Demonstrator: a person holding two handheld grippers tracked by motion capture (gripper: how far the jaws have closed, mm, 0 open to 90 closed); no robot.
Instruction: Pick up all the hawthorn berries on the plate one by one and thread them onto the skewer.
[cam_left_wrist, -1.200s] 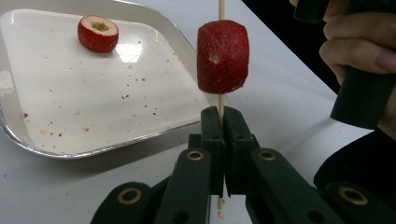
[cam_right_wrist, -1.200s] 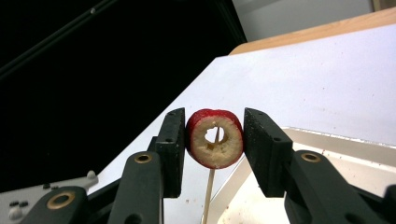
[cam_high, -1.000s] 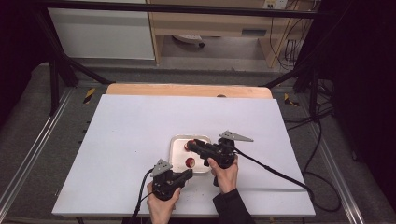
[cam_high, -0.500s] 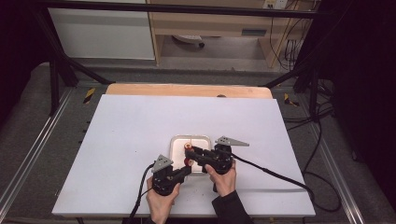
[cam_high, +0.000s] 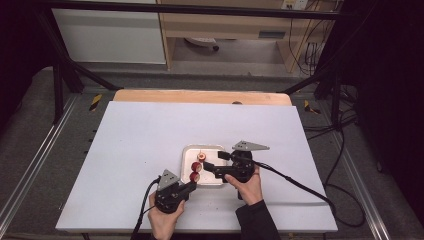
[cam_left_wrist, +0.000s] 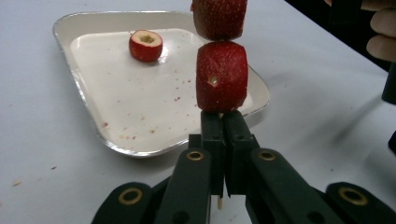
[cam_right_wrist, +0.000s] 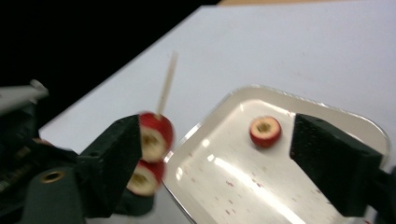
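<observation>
I have wide open table (cam_high: 135, 145) to the left of, beyond and to the right of the tray (cam_high: 187, 152), with room to pass on any of those sides. Inside the tray, one fruit piece (cam_left_wrist: 145, 45) sits near the far rim; the rest of its floor is bare. The near edge is crowded: the skewer (cam_right_wrist: 166, 84) with two fruit pieces stands upright in my left gripper (cam_high: 191, 184), just beside my right gripper (cam_high: 212, 161), which reaches in over the tray.
</observation>
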